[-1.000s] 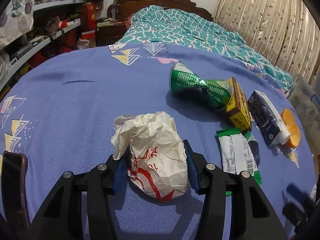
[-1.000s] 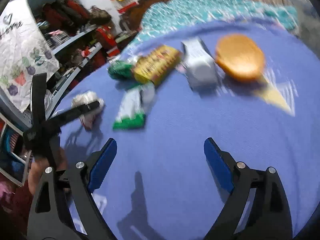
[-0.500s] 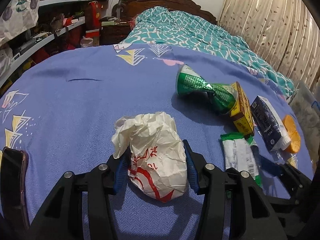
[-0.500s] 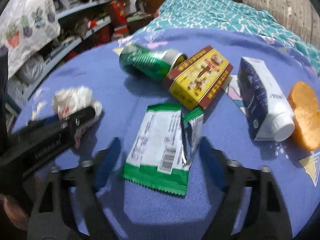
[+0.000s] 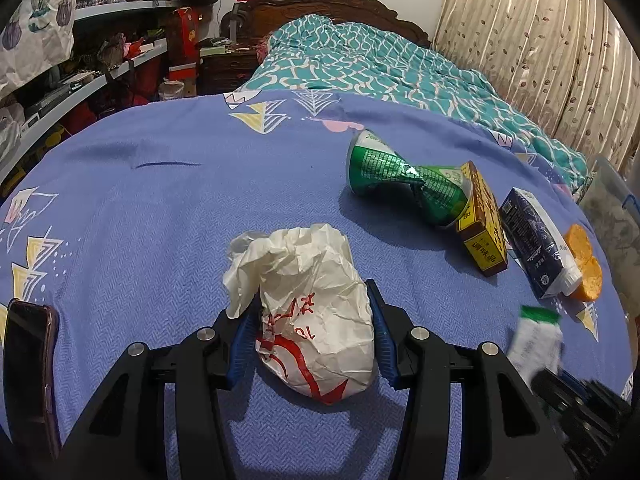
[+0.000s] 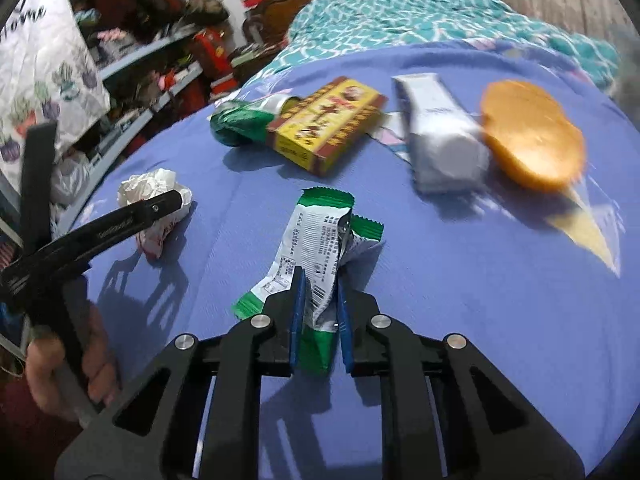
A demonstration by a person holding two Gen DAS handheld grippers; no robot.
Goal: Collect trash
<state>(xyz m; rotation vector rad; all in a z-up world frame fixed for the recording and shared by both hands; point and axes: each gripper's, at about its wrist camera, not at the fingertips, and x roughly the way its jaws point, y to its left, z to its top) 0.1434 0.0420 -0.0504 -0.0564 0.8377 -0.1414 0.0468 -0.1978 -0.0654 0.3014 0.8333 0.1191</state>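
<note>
Bare bedspread (image 5: 168, 208) ahead-left of me lies open; can (image 5: 404, 184), box (image 5: 482, 228) and carton (image 5: 536, 248) crowd the right.

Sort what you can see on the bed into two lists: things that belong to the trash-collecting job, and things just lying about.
Job:
crumpled paper bag
green-and-white wrapper
crushed green can
yellow box
dark carton
orange peel

Lying about:
phone
teal quilt
shelf clutter

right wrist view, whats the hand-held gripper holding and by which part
The right hand-held gripper is closing on the green and white snack wrapper, its pads pinching the crumpled near end.
</note>
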